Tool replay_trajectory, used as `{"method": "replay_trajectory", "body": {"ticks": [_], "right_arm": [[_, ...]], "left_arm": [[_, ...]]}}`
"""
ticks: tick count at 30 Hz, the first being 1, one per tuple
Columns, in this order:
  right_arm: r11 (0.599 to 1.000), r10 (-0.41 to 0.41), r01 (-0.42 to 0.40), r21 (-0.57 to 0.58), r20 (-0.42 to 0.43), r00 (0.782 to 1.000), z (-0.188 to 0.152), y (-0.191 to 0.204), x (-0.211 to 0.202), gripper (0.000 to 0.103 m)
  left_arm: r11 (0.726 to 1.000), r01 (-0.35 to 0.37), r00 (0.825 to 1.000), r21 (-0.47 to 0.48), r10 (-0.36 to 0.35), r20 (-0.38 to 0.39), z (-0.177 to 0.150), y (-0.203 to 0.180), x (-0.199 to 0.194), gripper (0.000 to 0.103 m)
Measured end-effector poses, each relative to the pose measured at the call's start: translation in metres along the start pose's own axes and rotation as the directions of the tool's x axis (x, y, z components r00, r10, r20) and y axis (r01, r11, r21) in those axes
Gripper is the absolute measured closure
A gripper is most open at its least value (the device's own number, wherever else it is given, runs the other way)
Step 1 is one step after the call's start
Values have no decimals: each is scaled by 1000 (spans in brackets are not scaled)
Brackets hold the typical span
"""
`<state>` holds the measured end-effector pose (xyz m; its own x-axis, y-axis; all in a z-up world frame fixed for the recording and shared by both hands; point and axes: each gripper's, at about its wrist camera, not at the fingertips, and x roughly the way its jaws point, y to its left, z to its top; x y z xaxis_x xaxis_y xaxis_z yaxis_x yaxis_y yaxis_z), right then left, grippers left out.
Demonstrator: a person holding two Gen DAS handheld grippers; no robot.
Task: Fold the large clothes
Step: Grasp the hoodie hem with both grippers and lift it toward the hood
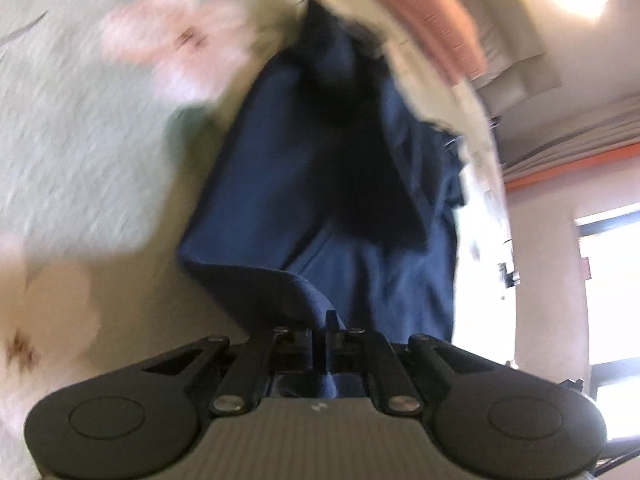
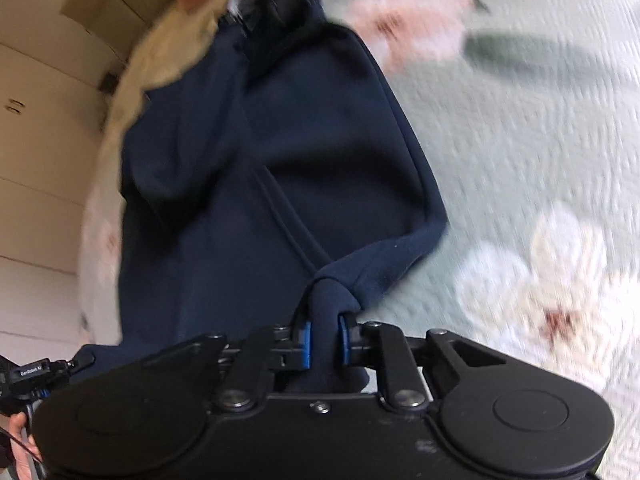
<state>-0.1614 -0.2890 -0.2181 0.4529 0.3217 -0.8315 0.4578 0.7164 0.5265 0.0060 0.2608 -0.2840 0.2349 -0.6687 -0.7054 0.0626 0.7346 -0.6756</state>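
text: "GenRobot.AI" — white print | on: left gripper

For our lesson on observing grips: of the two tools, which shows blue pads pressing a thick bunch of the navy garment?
The right tool: blue pads squeeze a bunched fold of navy garment. The left tool pinches only a thin edge.

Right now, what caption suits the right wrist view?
Right tongs pinching a navy garment above a floral bedspread.

A navy blue garment is lying on a pale green bedspread that is showing pink and white flowers; a salmon-pink pillow is lying beyond.
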Motion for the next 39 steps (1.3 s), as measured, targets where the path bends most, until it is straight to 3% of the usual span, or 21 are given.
{"method": "replay_trajectory", "body": {"ticks": [3, 7, 11, 15, 20, 22, 23, 25, 26, 27, 29, 30, 31, 32, 34, 36, 38, 39], "right_arm": [[999, 25, -22, -26, 94, 995, 34, 13, -12, 85], [998, 56, -46, -52, 211, 976, 86, 23, -22, 85], [994, 102, -88, -60, 310, 945, 147, 36, -11, 85], [988, 114, -64, -139, 391, 913, 220, 61, 16, 85], [991, 67, -15, -130, 413, 908, 305, 85, 84, 85], [989, 6, 51, -140, 381, 924, 325, 89, 121, 84], [986, -31, 83, -141, 339, 940, 332, 90, 143, 82], [979, -103, 148, -143, 280, 954, 338, 90, 170, 76], [976, -112, 159, -151, 280, 954, 336, 89, 171, 75], [977, -89, 142, -162, 300, 950, 332, 87, 164, 73], [970, -42, 124, -208, 359, 932, 322, 90, 141, 52], [961, -41, 149, -235, 411, 911, 314, 94, 127, 24], [950, -33, 170, -261, 458, 889, 308, 100, 116, 16], [937, -4, 175, -303, 490, 872, 300, 105, 104, 16], [917, -5, 196, -347, 481, 877, 292, 115, 99, 17], [900, -31, 212, -382, 428, 903, 284, 122, 111, 17], [871, -40, 209, -445, 359, 932, 277, 130, 137, 33], [853, -50, 211, -478, 327, 944, 275, 137, 153, 51]], "left_arm": [[998, 54, 995, 39, -57, 81, 29, -17, -12, 97], [989, 103, 976, 106, -122, 183, 82, -40, -17, 97], [977, 125, 952, 175, -168, 257, 145, -64, 4, 97], [962, 100, 927, 254, -183, 328, 218, -92, 31, 97], [972, 6, 928, 236, -93, 360, 291, -102, 101, 97], [985, -26, 941, 168, -33, 336, 314, -87, 143, 96], [988, -42, 947, 146, -8, 323, 321, -79, 160, 88], [987, -101, 946, 125, 56, 320, 326, -65, 177, 86], [988, -111, 938, 108, 68, 339, 327, -56, 177, 86], [991, -98, 930, 94, 58, 363, 325, -49, 170, 79], [992, -88, 912, 94, 42, 409, 323, -40, 148, 67], [991, -90, 901, 103, 37, 433, 322, -40, 136, 62], [989, -93, 893, 116, 32, 450, 321, -41, 125, 60], [986, -90, 888, 141, 15, 459, 319, -46, 115, 59], [973, -75, 905, 218, -25, 425, 312, -60, 108, 59], [958, -56, 932, 281, -51, 359, 302, -78, 114, 58], [933, -15, 967, 359, -78, 244, 293, -97, 141, 59], [924, -1, 976, 382, -82, 203, 290, -105, 157, 59]]}}
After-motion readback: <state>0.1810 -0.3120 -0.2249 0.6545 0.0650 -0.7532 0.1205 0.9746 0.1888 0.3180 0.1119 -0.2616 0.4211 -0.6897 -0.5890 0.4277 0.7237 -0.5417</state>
